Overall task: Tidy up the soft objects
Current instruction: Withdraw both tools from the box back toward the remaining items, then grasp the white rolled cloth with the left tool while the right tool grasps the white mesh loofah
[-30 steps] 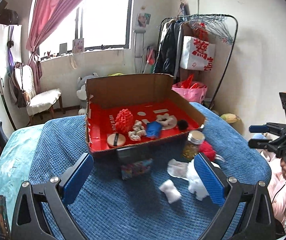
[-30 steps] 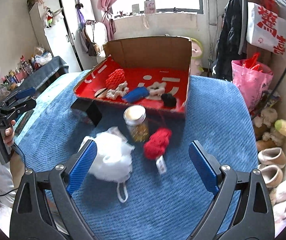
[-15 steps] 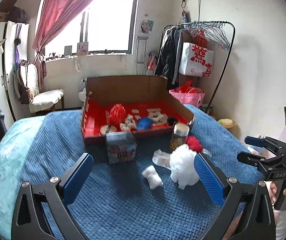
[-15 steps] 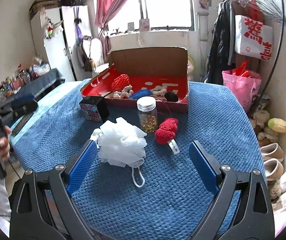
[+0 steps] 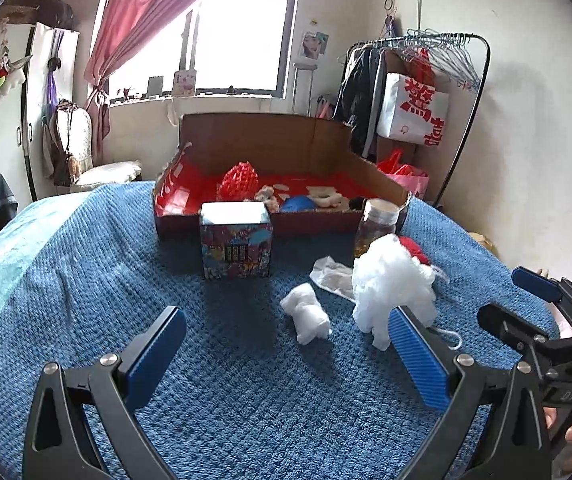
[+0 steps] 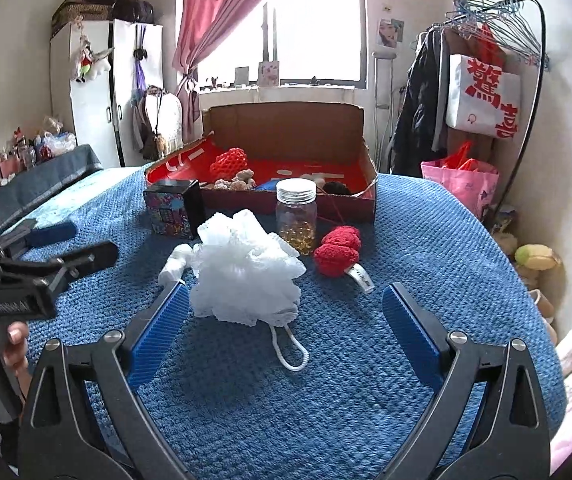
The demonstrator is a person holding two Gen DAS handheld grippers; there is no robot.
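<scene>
Nearer now, white pouf (image 6: 246,268) touches right tool (image 6: 284,332).

Left hand-held gripper (image 5: 286,350) and right hand-held gripper (image 6: 285,334): black frames with triangular cut-outs, silver screws at the joints, ribbed blue pads (image 5: 417,362) on the fingers; white lettering marks each handle block.

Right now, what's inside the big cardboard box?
Inside the cardboard box lie a red knitted ball, a blue soft thing and pale fluffy bits. Its front wall and the patterned cube hide more.
</scene>
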